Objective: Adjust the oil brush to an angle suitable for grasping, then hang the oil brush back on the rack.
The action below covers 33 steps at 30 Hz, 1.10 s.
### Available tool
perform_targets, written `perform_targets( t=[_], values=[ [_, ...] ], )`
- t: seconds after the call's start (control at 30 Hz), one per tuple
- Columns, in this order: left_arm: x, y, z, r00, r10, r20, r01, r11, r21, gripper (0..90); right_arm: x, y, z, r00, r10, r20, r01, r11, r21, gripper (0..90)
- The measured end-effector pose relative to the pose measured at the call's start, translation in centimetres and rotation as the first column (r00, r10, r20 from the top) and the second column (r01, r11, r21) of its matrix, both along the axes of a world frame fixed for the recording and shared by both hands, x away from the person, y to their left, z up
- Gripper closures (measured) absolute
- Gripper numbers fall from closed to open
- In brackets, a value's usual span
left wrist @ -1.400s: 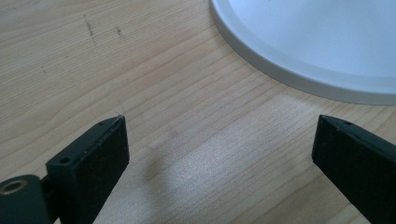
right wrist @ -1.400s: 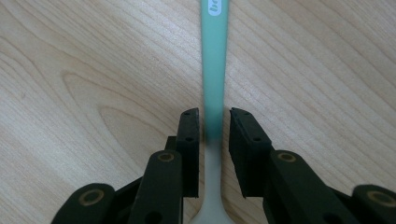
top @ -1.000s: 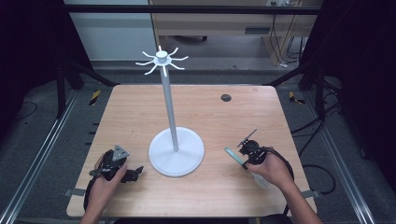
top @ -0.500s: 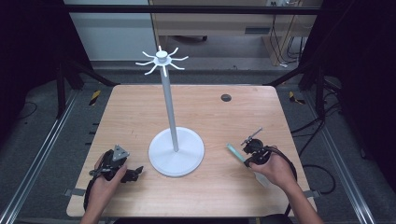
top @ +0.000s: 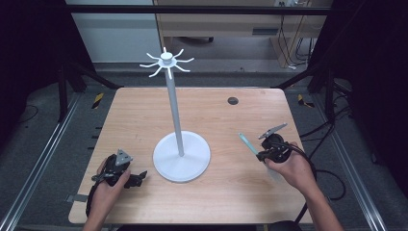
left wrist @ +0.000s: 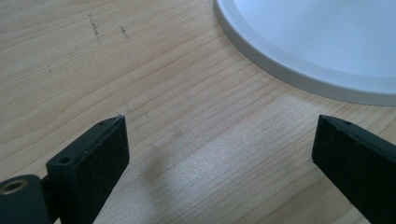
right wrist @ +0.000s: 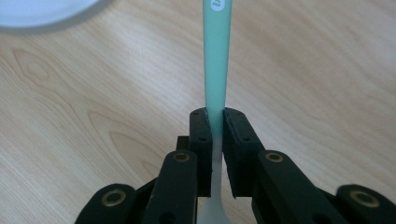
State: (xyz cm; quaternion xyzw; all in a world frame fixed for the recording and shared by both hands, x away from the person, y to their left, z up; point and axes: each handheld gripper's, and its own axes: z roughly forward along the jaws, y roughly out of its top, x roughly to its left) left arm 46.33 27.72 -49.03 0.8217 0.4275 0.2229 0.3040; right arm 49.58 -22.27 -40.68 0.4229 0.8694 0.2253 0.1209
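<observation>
From above, my right gripper (top: 260,153) pinched a green-handled spoon (top: 247,143) right of the white stand (top: 181,156), lifted clear of the table (top: 226,192), probably for hanging. My left gripper (left wrist: 219,154) lay spread and empty just beside the stand's base, waiting. The right gripper view showed the handle (right wrist: 215,60) squeezed between pressed-together jaws.

One white stand (top: 181,156) standing on one wooden table (top: 144,110); eight hooks topping it. One teal handle (right wrist: 216,56). Two grippers showing: left gripper (top: 136,178), right gripper (top: 258,155).
</observation>
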Motion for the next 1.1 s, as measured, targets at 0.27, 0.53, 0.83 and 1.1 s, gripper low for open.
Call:
perform_targets(
  t=[0.27,0.53,0.83,1.1],
  values=[
    [0.0,0.1,0.0,1.0,0.002,0.0,-0.002,1.0,-0.004,3.6,-0.3,-0.3,2.0,0.9966,-0.009,0.082,0.004,0.998,0.065,82.6],
    [0.0,0.1,0.0,1.0,0.003,0.0,-0.003,1.0,-0.002,3.6,-0.4,0.3,4.0,0.9868,-0.004,0.162,-0.017,0.991,0.129,82.6],
    [0.0,0.2,0.0,1.0,0.008,0.003,-0.008,0.9999,-0.007,3.6,-0.3,1.1,4.9,0.9785,0.007,0.206,-0.044,0.983,0.177,82.6],
    [-0.1,0.1,0.0,1.0,0.007,0.004,-0.007,0.9999,-0.009,3.6,-0.6,2.0,6.1,0.9678,0.004,0.252,-0.067,0.968,0.243,82.6]
  ],
)
